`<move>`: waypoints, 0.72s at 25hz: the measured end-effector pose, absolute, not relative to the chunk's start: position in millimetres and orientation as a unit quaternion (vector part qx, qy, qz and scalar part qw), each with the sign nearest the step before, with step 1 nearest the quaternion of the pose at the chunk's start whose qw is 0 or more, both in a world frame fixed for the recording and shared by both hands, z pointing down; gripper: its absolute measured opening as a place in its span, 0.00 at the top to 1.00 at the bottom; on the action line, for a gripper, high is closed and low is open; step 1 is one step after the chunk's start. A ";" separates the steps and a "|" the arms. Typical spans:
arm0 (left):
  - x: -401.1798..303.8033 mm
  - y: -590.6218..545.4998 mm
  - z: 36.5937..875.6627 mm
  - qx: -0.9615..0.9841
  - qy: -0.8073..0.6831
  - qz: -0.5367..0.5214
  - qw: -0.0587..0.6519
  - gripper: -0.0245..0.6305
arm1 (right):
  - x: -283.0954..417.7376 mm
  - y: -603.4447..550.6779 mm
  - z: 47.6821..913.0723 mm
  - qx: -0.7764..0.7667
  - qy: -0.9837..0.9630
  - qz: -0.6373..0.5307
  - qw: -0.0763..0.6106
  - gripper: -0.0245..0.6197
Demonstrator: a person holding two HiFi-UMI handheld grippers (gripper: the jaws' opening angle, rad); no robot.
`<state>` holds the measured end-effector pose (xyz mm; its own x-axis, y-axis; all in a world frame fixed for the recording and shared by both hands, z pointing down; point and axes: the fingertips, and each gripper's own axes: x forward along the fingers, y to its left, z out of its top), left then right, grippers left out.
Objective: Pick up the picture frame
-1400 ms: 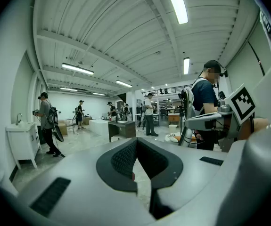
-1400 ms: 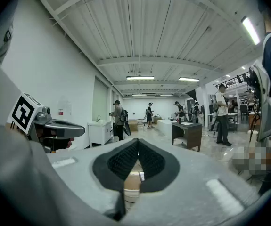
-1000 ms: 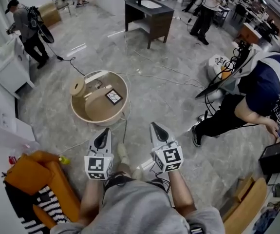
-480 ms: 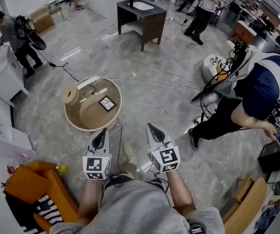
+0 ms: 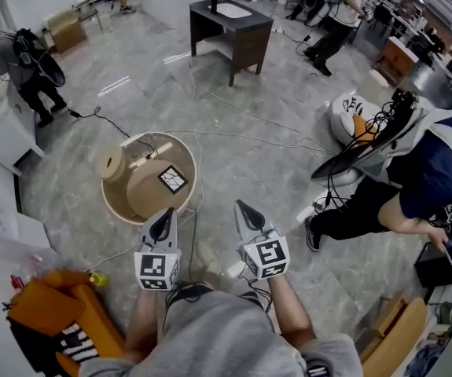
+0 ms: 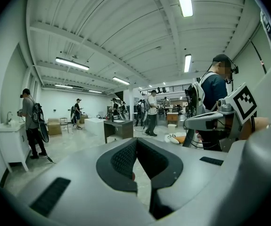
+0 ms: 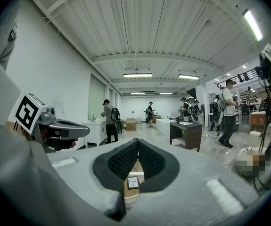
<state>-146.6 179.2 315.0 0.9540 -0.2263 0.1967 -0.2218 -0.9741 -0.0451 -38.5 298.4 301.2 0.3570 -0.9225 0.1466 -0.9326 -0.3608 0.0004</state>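
The picture frame [image 5: 172, 180] is small, dark-edged and square, and lies flat on a round wooden tub-like table [image 5: 127, 209] on the floor ahead. A pale wooden roll [image 5: 110, 164] stands on the same table to the frame's left. My left gripper [image 5: 165, 212] hovers just short of the table's near rim, jaws shut and empty. My right gripper [image 5: 241, 207] is level with it, to the table's right, also shut and empty. In the right gripper view the picture frame [image 7: 132, 182] shows below the closed jaws. It is not visible in the left gripper view, where the left gripper [image 6: 136, 141] points across the hall.
A dark wooden washstand [image 5: 231, 22] stands further ahead. A person [image 5: 414, 171] crouches at the right among cables [image 5: 273, 124] on the floor. An orange bag [image 5: 53, 305] lies near left, and a white cabinet [image 5: 1, 140] and another person [image 5: 21, 57] are far left.
I have stepped forward: the round table with the frame has come closer to both grippers, now almost under the left one. Both jaws stayed shut.
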 end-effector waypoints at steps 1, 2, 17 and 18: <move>-140.8 173.3 314.5 -0.988 0.115 -0.102 0.010 0.93 | -32.3 291.8 300.5 0.822 -0.565 0.062 0.042 0.96; -135.1 167.5 314.4 -0.988 0.116 -0.104 0.009 0.93 | -26.0 285.0 300.1 0.821 -0.566 0.064 0.042 0.96; -58.7 69.6 339.7 -0.978 0.161 -0.133 -0.021 0.93 | 62.4 172.2 323.5 0.788 -0.606 0.097 0.051 0.96; -52.6 62.7 341.1 -0.977 0.165 -0.133 -0.022 0.93 | 68.9 164.7 325.9 0.785 -0.609 0.098 0.053 0.96</move>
<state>-52.6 62.7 341.1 0.9098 -0.3174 0.2673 -0.3291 -0.9443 -0.0012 68.9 164.7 325.9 0.2380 -0.9465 0.2180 -0.9671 -0.2516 -0.0365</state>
